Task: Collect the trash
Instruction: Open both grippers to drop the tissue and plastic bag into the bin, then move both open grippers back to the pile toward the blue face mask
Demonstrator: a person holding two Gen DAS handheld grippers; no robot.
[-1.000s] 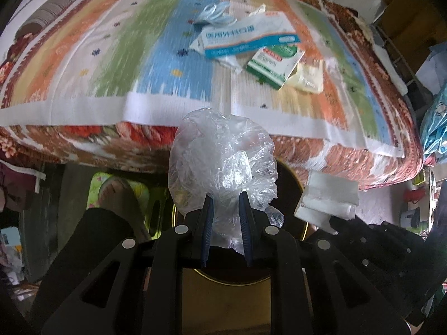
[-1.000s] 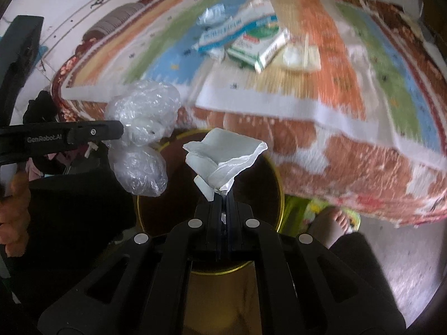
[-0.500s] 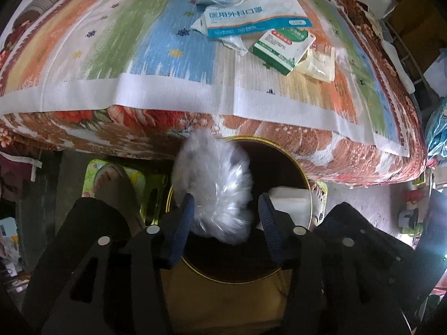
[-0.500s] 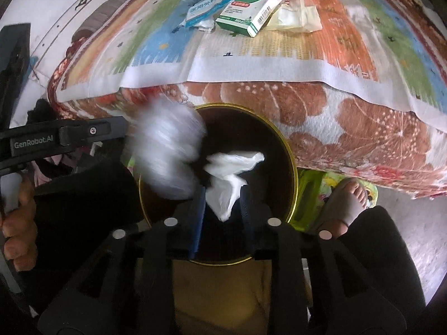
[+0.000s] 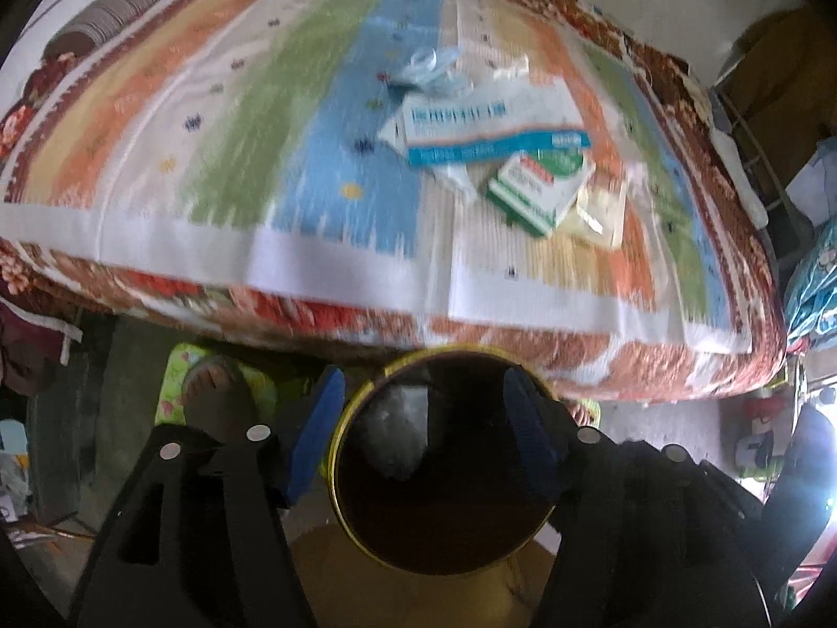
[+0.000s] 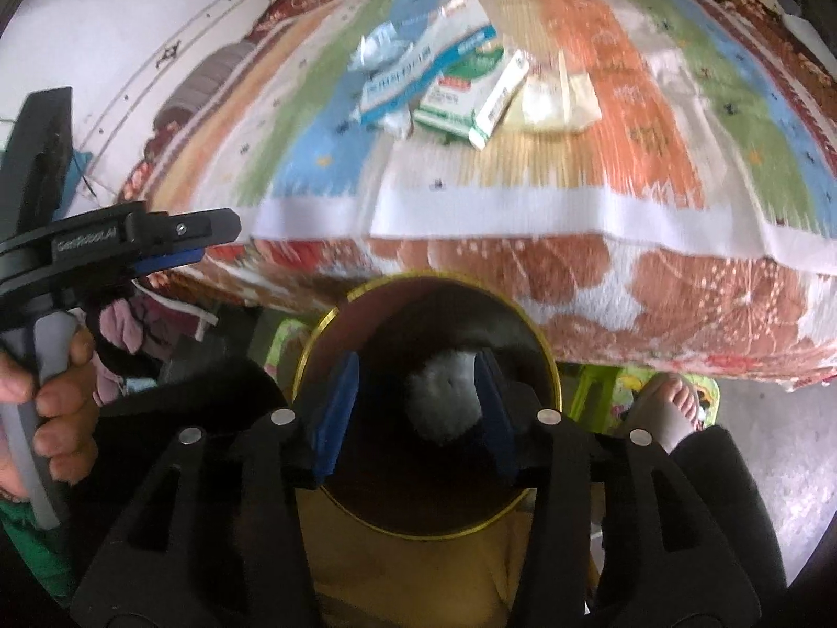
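Note:
A round bin with a gold rim (image 5: 361,392) (image 6: 335,314) stands below the bed edge. My left gripper (image 5: 426,429) is open and empty above it; the clear plastic bag (image 5: 392,429) lies inside. My right gripper (image 6: 418,408) is open and empty over the bin; the white tissue (image 6: 444,397) shows blurred between its fingers, inside the bin. On the striped bedcover (image 5: 209,146) lie a blue-white mask packet (image 5: 486,125) (image 6: 413,78), a green-white box (image 5: 539,183) (image 6: 471,94), a crumpled blue wrapper (image 5: 429,70) (image 6: 382,47) and a yellowish sachet (image 5: 601,209) (image 6: 560,99).
The left gripper shows in the right wrist view (image 6: 131,246), held by a hand at the left. A bare foot on a green sandal (image 5: 209,392) (image 6: 664,408) rests on the floor beside the bin. Clutter and bags (image 5: 811,282) stand at the far right.
Both grippers opened over the bin. The plastic bag and the tissue dropped from the fingers into the bin.

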